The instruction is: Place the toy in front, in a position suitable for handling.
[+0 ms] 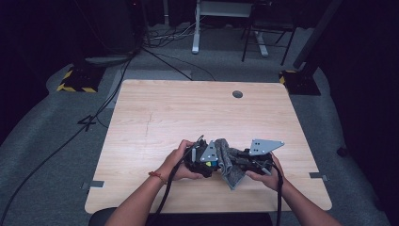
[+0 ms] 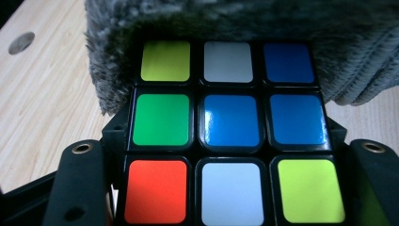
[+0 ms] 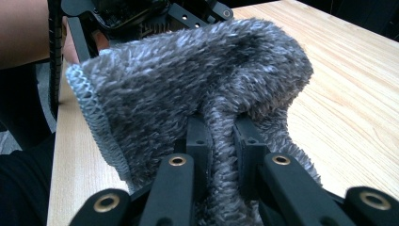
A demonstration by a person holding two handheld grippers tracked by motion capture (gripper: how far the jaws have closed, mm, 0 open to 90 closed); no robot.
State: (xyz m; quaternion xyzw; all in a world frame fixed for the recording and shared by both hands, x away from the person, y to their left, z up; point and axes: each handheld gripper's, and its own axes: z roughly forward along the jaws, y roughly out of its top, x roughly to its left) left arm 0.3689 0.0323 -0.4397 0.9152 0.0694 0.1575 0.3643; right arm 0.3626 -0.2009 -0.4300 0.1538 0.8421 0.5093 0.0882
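Jaws, right: the right gripper (image 3: 221, 155) has its jaws pinched narrow on a fold of the grey cloth (image 3: 197, 80), fabric bunched between the pads.
Jaws, left: the left gripper (image 2: 226, 188) has its jaws standing at either side of the cube (image 2: 229, 120), clamped on it.
Table: light wood (image 1: 155, 113), with a round hole near the far edge; both hands meet near the front edge, close to the middle.
Cloth: fluffy, with a stitched hem; it drapes over the cube's far side, touching it, and in the high view hangs between the two grippers (image 1: 229, 162).
Cube: colour-tiled, scrambled; the face shown has a blue centre, with green, white, yellow and orange tiles around it.
Hands: left hand (image 1: 181, 160) and right hand (image 1: 266, 176) each wrap a gripper body.
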